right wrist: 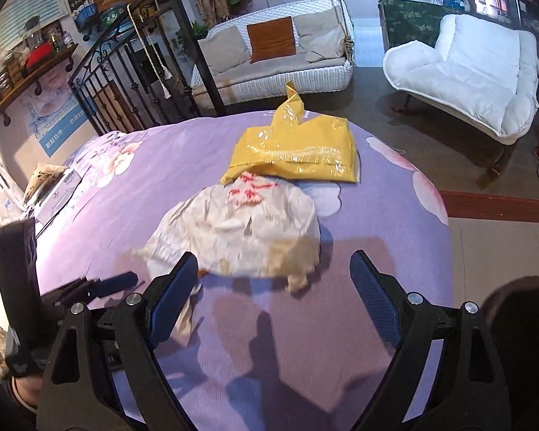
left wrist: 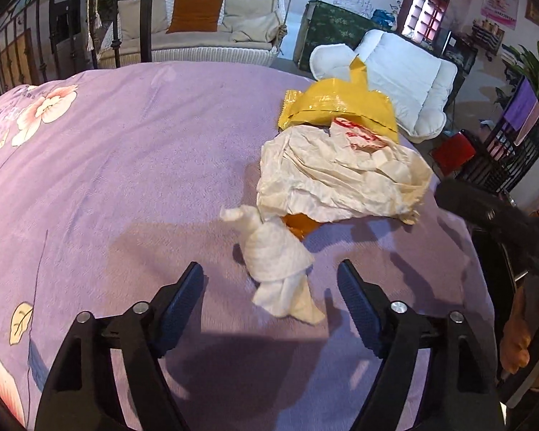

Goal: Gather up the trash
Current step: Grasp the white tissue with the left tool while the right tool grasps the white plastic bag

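Observation:
A pile of trash lies on a purple flowered bedspread [left wrist: 107,179]. A twisted white tissue [left wrist: 280,269] lies nearest, between the tips of my open left gripper [left wrist: 271,289], not gripped. Behind it lies a crumpled white paper wrapper with red print [left wrist: 337,176] and a yellow plastic bag [left wrist: 337,104]. In the right wrist view my open right gripper [right wrist: 273,280] hovers just in front of the wrapper [right wrist: 240,230]; the yellow bag [right wrist: 294,151] lies behind it. The left gripper [right wrist: 111,283] shows at the left there.
The bed edge [right wrist: 445,222] drops to the floor at the right. A white lounge chair [right wrist: 485,72] and a white wicker swing sofa [right wrist: 280,54] stand beyond the bed. A black metal bed frame [right wrist: 125,82] rises at the far left. A red object [left wrist: 452,151] sits on the floor.

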`<state>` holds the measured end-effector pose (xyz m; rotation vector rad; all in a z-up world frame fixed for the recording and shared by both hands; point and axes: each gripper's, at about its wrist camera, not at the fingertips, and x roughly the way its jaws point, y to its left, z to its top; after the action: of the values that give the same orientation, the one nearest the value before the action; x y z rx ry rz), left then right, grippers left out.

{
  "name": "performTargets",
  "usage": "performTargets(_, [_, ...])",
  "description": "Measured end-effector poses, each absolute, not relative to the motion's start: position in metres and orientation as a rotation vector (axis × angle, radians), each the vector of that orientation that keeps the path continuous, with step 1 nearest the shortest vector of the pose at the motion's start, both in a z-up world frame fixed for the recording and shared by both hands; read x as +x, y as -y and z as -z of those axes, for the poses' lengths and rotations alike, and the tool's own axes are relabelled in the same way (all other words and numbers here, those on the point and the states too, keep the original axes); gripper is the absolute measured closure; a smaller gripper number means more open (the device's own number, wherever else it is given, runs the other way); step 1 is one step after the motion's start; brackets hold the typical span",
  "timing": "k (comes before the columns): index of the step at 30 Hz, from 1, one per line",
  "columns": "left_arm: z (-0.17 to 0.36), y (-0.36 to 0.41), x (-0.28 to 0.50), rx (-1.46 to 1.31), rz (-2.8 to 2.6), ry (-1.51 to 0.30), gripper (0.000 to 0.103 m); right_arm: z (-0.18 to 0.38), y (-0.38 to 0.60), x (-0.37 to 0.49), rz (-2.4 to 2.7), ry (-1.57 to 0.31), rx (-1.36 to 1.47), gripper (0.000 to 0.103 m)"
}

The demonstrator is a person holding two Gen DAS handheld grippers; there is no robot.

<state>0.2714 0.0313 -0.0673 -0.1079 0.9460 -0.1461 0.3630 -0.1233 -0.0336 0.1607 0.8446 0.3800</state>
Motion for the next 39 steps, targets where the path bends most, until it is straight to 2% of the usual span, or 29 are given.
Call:
performTargets(4, [0.075,-0.029,0.279,-0.103,0.155,-0.984,0.043,0.043,0.114,0.393,-0.357,-0.865,0.159,0.025])
performTargets(6, [0.077,-0.029,0.279,-0.097,0.15,-0.99,0.053,0.052,0.108,0.404,-0.365,-0.901,0.164,0.035])
performTargets(8, [0.077,-0.031,0.277,-0.106,0.151,-0.988,0.063,0.062,0.105,0.407,-0.369,-0.937,0.177,0.056])
performTargets(9, [0.076,-0.032,0.277,-0.111,0.157,-0.987,0.069,0.065,0.103,0.405,-0.37,-0.948,0.173,0.059])
performTargets(14, [0.07,-0.034,0.267,-0.111,0.156,-0.966,0.076,0.06,0.102,0.387,-0.375,-0.91,0.166,0.071])
performTargets(22, [0.052,-0.042,0.243,-0.145,0.149,-0.899,0.078,0.032,0.123,0.345,-0.372,-0.823,0.224,0.073])
performTargets(39, [0.017,-0.015,0.184,-0.117,0.203,-0.769,0.078,0.009,0.187,0.259,-0.305,-0.703,0.352,0.073])
